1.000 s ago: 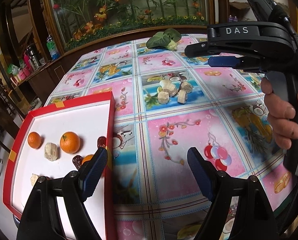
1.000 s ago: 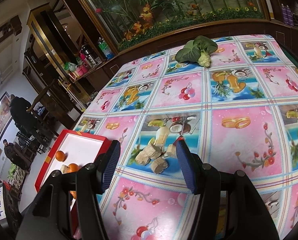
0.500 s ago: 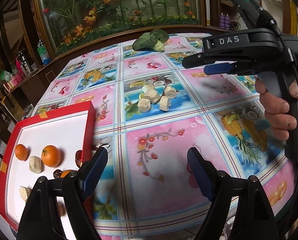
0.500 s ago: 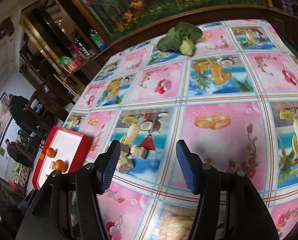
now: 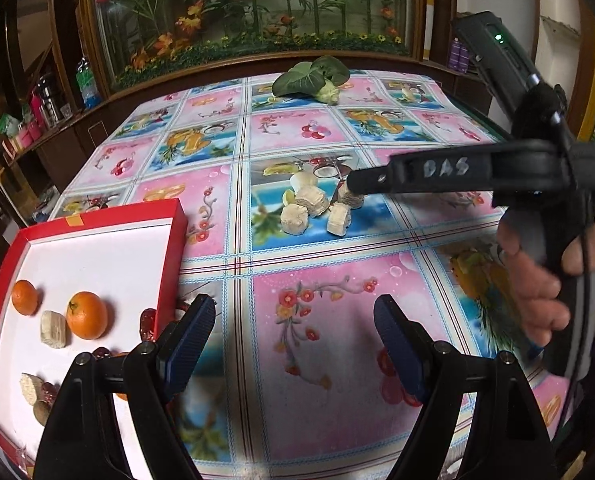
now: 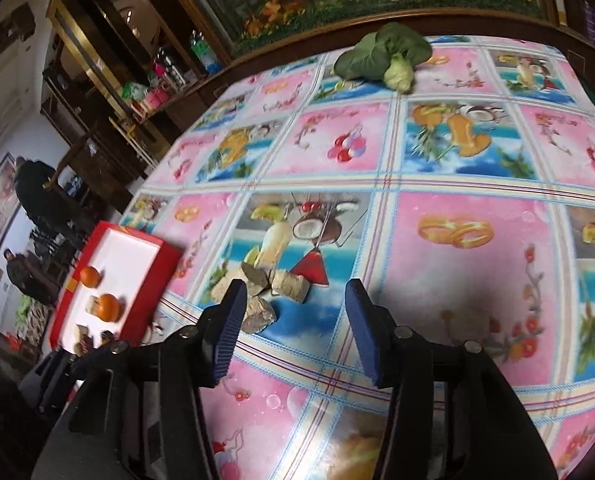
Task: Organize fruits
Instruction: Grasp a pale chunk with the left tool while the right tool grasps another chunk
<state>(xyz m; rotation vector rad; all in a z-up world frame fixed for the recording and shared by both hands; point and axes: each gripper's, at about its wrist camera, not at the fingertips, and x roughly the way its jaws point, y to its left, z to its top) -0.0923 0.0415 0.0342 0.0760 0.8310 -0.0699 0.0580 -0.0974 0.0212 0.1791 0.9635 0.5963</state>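
Note:
A cluster of pale beige fruit chunks point(image 5: 311, 208) lies on the patterned tablecloth; it also shows in the right wrist view point(image 6: 265, 288). A red tray point(image 5: 169, 256) at the left holds two oranges point(image 5: 86, 315), beige chunks point(image 5: 53, 328) and dark red dates point(image 5: 147, 322). My left gripper point(image 5: 293, 344) is open and empty above the cloth, right of the tray. My right gripper point(image 6: 293, 320) is open and empty, just short of the chunks; from the left wrist view its tip point(image 5: 357, 184) hangs over the cluster's right side.
A leafy green vegetable point(image 5: 313, 78) lies at the table's far edge, also in the right wrist view point(image 6: 389, 60). A planter with flowers and a dark wooden ledge back the table. Shelves with bottles stand at the left. The red tray point(image 6: 145, 280) overhangs the table's left edge.
My right gripper has dropped lower and closer to the chunk cluster. My left gripper has shifted slightly back toward the tray. Both stay open.

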